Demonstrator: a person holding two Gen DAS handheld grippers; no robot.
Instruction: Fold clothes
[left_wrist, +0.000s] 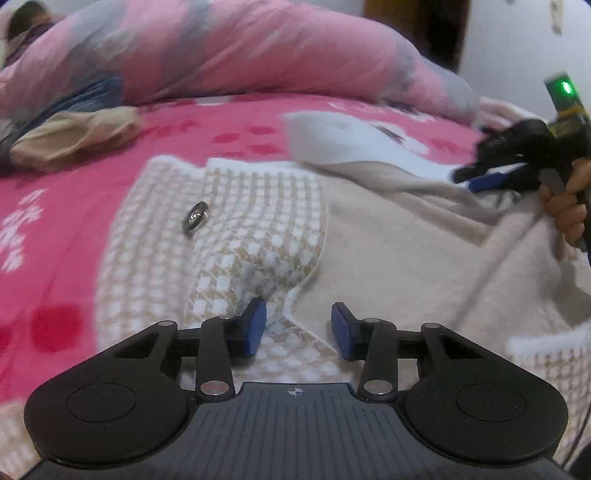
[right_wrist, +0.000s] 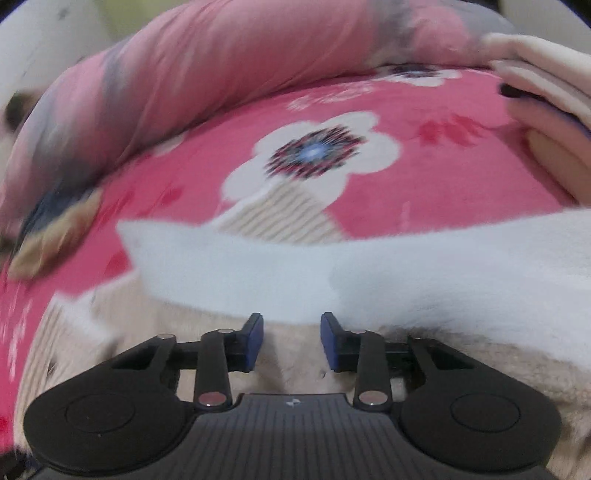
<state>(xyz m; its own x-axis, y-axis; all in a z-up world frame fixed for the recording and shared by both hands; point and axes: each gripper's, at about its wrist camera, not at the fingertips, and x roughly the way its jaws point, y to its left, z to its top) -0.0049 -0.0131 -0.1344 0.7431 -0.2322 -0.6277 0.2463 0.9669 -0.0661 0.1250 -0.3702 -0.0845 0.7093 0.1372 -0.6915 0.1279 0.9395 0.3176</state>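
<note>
Pink floral bedsheet (left_wrist: 229, 122) under cream coat (left_wrist: 388, 236), rolled duvet (left_wrist: 221, 48) behind; both tongs (left_wrist: 298, 328) (right_wrist: 291, 339) released.

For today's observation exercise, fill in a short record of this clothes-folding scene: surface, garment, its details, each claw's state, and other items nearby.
surface: pink floral bedsheet
garment: cream fleece jacket, spread on the sheet
garment details: checked collar panel with a metal button; ribbed cuff
left claw: open, over the collar edge, holding nothing
right claw: open, above the jacket, holding nothing
nearby: pink quilt bunched behind; tan cloth at far left
</note>
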